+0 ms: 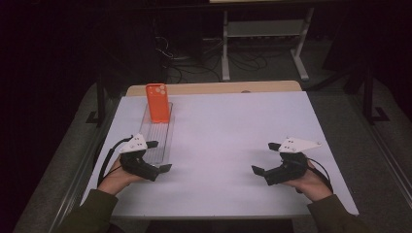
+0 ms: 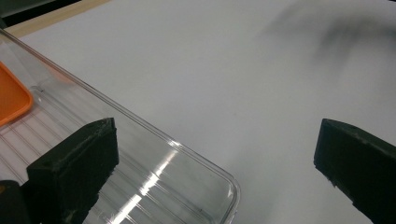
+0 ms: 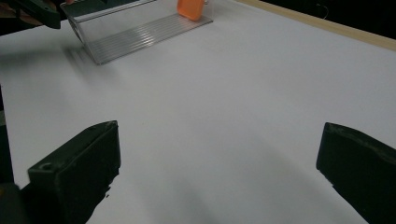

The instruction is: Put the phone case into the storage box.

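Observation:
An orange phone case (image 1: 158,103) with camera cut-outs stands propped at the far end of a long clear ribbed tray (image 1: 156,138) on the left of the white table. My left gripper (image 1: 159,156) is open at the tray's near end. In the left gripper view the left gripper (image 2: 217,140) has one jaw over the tray (image 2: 154,172) and the other over bare table, with a corner of the phone case (image 2: 11,100) at the left edge. My right gripper (image 1: 265,157) is open over the right side of the table, holding nothing. The right gripper view shows the right gripper (image 3: 219,140), with the tray (image 3: 140,32) and the phone case (image 3: 191,7) far off.
The white tabletop (image 1: 233,126) has a wooden strip (image 1: 218,88) along its far edge. Beyond it stand a white metal frame (image 1: 262,43) and loose cables on a dark floor. The left hand's gripper (image 3: 37,10) appears at the top left of the right gripper view.

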`<state>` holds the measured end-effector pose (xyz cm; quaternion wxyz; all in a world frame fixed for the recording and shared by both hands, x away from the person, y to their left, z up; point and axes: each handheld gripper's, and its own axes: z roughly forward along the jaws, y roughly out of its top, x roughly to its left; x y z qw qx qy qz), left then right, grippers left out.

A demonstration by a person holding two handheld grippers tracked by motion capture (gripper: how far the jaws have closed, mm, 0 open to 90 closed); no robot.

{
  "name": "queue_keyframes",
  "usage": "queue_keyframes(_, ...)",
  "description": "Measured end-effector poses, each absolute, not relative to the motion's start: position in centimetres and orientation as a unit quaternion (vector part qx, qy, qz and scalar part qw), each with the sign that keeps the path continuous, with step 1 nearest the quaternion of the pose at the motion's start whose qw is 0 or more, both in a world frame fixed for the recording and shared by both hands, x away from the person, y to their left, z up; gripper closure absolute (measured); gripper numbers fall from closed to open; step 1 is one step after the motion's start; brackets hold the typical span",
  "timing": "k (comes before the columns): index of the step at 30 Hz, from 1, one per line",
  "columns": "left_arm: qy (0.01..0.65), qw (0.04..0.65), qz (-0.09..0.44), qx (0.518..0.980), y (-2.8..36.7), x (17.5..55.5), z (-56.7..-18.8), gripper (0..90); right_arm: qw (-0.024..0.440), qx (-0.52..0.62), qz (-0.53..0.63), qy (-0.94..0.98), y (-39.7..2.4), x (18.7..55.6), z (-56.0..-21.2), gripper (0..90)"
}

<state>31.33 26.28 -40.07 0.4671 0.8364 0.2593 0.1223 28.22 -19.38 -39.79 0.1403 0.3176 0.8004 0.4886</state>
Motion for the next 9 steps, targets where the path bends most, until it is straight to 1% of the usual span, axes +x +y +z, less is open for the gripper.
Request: queue_keyframes(9,0.258,0.471,0.12,0.835,26.1,31.32,-40.14,0.0,0.14,0.319,0.489,0.8,-19.52,28.16,-39.81,0.0)
